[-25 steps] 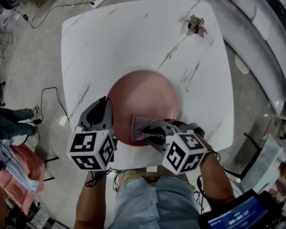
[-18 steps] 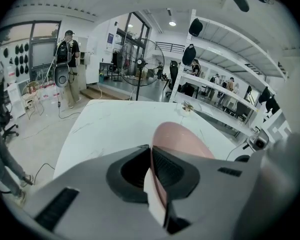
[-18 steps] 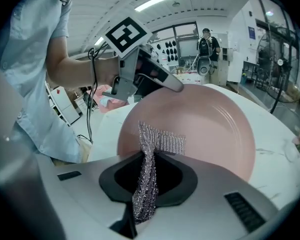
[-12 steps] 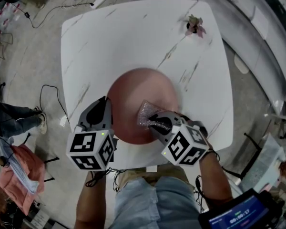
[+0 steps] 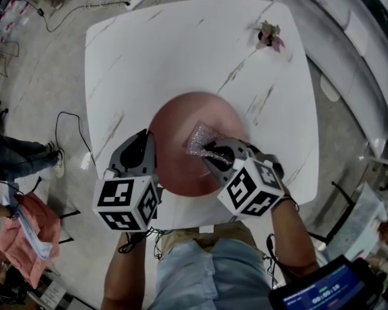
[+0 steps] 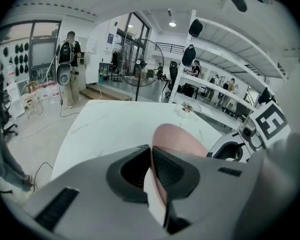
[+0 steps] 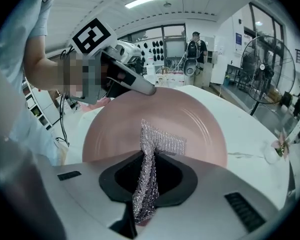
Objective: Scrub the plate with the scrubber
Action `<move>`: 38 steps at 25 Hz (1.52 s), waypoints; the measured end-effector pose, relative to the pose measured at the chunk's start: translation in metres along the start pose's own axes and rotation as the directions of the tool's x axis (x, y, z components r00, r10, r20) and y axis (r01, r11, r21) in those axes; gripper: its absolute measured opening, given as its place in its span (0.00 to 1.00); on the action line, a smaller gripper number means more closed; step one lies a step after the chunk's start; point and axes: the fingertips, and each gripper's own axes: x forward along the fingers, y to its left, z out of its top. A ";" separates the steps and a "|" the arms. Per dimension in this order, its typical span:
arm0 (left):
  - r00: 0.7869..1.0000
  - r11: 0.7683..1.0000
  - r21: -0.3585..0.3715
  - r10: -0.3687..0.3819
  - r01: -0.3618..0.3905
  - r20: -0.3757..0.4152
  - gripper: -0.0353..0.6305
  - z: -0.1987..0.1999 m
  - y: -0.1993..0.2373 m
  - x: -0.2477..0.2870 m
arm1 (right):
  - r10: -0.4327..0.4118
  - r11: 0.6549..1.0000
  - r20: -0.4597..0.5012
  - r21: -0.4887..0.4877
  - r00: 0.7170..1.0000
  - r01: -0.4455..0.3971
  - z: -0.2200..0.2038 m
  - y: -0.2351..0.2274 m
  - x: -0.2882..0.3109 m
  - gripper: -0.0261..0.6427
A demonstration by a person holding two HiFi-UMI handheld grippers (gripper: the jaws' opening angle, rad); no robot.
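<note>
White table [image 5: 181, 44] with pink plate [image 5: 181, 124], its rim tight in the left gripper [image 5: 146, 147], silver scrubber [image 5: 198, 139] tight in the right gripper [image 5: 211, 154]

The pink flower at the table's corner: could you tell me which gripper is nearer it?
Right. The right gripper is on the plate's side toward the flower; the left gripper clamps the opposite rim.
</note>
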 end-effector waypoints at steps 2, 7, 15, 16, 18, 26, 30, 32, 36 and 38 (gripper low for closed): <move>1.000 1.000 0.000 -0.003 0.003 -0.002 0.08 0.001 0.000 0.001 | 0.000 1.000 0.011 -0.014 1.000 0.000 0.006 -0.001 0.001 0.13; 1.000 1.000 0.001 -0.005 0.005 -0.003 0.08 0.004 0.001 0.003 | 0.029 0.998 0.055 -0.055 0.998 -0.026 0.026 0.010 0.005 0.13; 1.000 1.000 -0.005 -0.016 0.016 -0.005 0.08 0.006 0.004 0.019 | 0.138 0.986 0.050 -0.100 0.989 -0.132 0.027 0.035 0.008 0.13; 1.000 1.000 -0.006 -0.018 0.018 -0.007 0.08 0.006 0.004 0.021 | 0.151 0.984 0.043 -0.103 0.988 -0.146 0.025 0.038 0.008 0.13; 1.000 1.000 -0.014 -0.022 0.022 -0.010 0.08 0.005 0.004 0.024 | 0.174 0.979 0.031 -0.110 0.984 -0.170 0.022 0.043 0.006 0.13; 0.999 1.000 0.000 -0.030 0.030 -0.020 0.08 0.006 0.003 0.040 | 0.242 0.966 0.003 -0.100 0.970 -0.240 0.011 0.053 -0.002 0.13; 0.999 1.000 0.005 -0.025 0.025 -0.024 0.08 0.005 0.003 0.042 | 0.265 0.960 0.003 -0.099 0.964 -0.263 0.010 0.056 -0.008 0.13; 0.999 1.000 0.003 -0.024 0.025 -0.025 0.08 0.005 0.004 0.044 | 0.273 0.957 -0.001 -0.100 0.962 -0.272 0.010 0.057 -0.011 0.13; 1.000 1.000 0.008 -0.021 0.021 -0.023 0.08 0.003 0.006 0.049 | 0.281 0.955 0.001 -0.101 0.960 -0.280 0.009 0.057 -0.016 0.13; 1.000 1.000 0.018 -0.017 0.018 -0.021 0.08 0.001 0.007 0.053 | 0.276 0.957 0.004 -0.099 0.961 -0.274 0.009 0.056 -0.017 0.13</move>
